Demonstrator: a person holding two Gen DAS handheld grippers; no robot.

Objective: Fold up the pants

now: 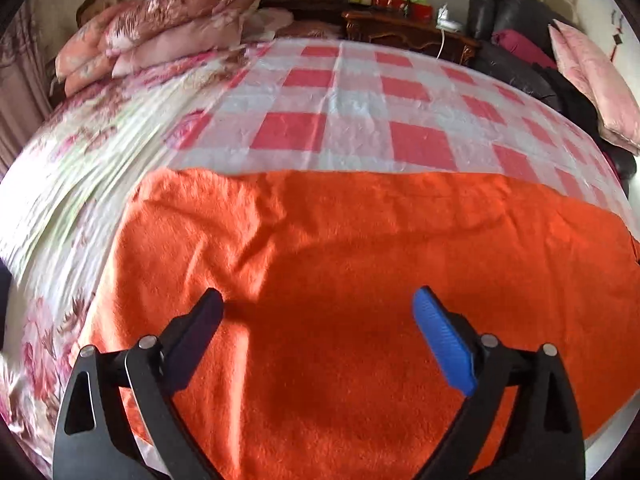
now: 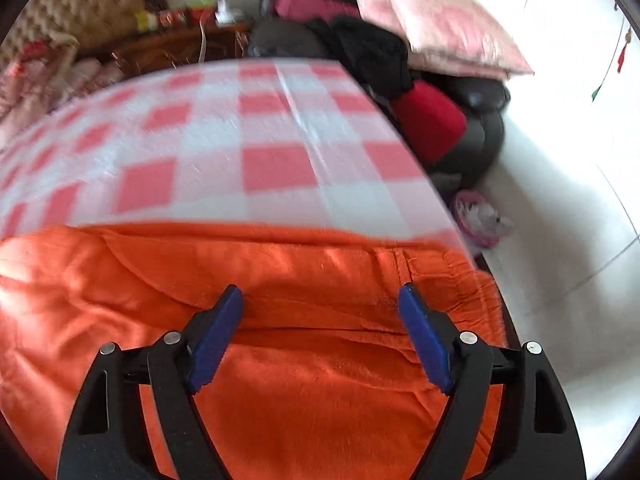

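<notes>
Orange fleece pants (image 1: 360, 248) lie spread across the near part of a bed covered by a red-and-white checked sheet (image 1: 352, 120). My left gripper (image 1: 320, 304) hovers over the pants, its jaws wide open with only flat cloth beneath them. In the right wrist view the same pants (image 2: 280, 280) show their gathered waistband (image 2: 460, 276) near the bed's right edge. My right gripper (image 2: 322, 300) is open above the cloth just left of the waistband, and nothing is pinched between its blue pads (image 2: 420, 332).
Floral pillows (image 1: 160, 28) and a floral quilt (image 1: 80, 184) occupy the bed's left and far side. A wooden nightstand (image 1: 408, 28), a dark sofa (image 2: 472, 120) piled with a pink cushion (image 2: 432, 20) and clothes, and a small basket (image 2: 480, 216) on the white floor stand to the right.
</notes>
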